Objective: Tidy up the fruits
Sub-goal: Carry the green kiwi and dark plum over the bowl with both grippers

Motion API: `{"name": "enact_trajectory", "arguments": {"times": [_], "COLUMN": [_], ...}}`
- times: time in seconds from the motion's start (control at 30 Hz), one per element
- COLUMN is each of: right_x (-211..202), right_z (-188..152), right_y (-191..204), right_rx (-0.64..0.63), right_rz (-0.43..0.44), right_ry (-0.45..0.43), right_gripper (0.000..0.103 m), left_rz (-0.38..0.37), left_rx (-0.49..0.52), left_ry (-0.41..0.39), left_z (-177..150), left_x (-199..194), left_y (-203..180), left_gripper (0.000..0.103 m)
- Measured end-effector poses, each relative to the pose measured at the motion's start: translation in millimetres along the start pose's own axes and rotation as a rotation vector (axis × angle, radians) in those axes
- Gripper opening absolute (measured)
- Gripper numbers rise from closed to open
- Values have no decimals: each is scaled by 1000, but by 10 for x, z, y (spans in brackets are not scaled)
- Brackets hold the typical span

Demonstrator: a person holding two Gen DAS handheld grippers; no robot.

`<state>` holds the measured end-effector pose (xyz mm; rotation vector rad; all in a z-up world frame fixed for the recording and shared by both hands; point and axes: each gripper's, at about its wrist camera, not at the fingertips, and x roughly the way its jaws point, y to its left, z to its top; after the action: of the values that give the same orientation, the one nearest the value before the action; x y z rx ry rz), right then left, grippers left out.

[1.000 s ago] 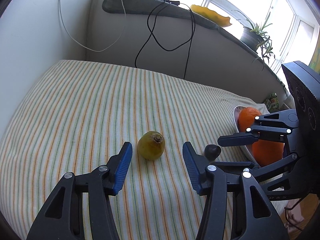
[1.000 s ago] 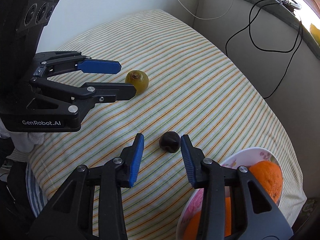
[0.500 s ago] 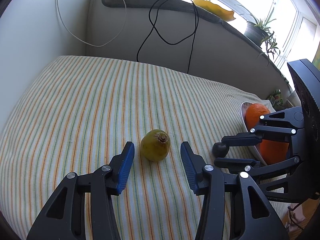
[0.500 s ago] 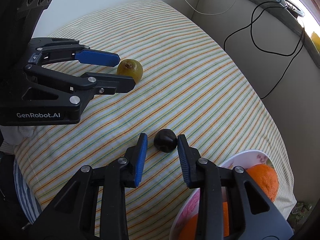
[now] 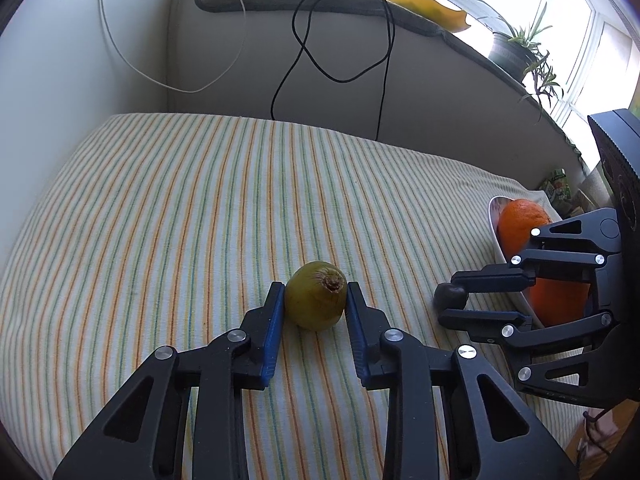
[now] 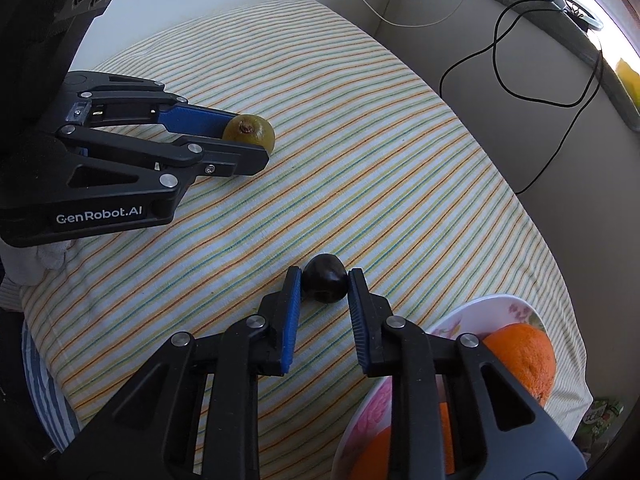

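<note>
A yellow-green fruit (image 5: pixel 316 304) with a brown stem end lies on the striped cloth (image 5: pixel 180 220). My left gripper (image 5: pixel 314 288) is closing on it, and both blue pads touch its sides. From the right wrist view the same fruit (image 6: pixel 250 132) sits in the left gripper (image 6: pixel 256 144). A small dark fruit (image 6: pixel 325 286) rests on the cloth between the jaws of my right gripper (image 6: pixel 324 274), which close onto it with pads pressing both sides. The left wrist view shows that dark fruit (image 5: pixel 450 296) too. Beside it stands a white floral bowl (image 6: pixel 472 312) with oranges (image 6: pixel 520 356).
A wall rises behind the cloth, with a black cable (image 5: pixel 304 52) and a white cable (image 5: pixel 120 52) hanging down it. The sill above carries a potted plant (image 5: pixel 510 54) and a yellow dish (image 5: pixel 428 6). The cloth drops off at the near right behind the bowl (image 5: pixel 494 216).
Both grippers have narrowed from open to touching their fruits. The left jaws now grip the yellow-green fruit and the right jaws grip the dark fruit. Neither fruit has left the cloth.
</note>
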<state>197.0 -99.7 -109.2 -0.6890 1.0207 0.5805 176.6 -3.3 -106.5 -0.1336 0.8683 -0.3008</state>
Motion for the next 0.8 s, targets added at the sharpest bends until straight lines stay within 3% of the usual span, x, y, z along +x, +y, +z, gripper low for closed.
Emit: {"name": "enact_trajectory", "arguments": {"times": [0.5,0.8], "right_x": [-514,-931], "right_z": [-91,-348], "right_y": [-37,-150], "right_rx": [64,132], "right_rz": [46,64], "right_ry": [-109,-198], "right_gripper": [24,24], "left_rz": [-20,-57], "left_rx": [47,89], "left_ry": [-82,-118], "left_z": [27,35], "left_x": [-349,-528], "left_y": [-299,-616], "left_gripper": [28,28]}}
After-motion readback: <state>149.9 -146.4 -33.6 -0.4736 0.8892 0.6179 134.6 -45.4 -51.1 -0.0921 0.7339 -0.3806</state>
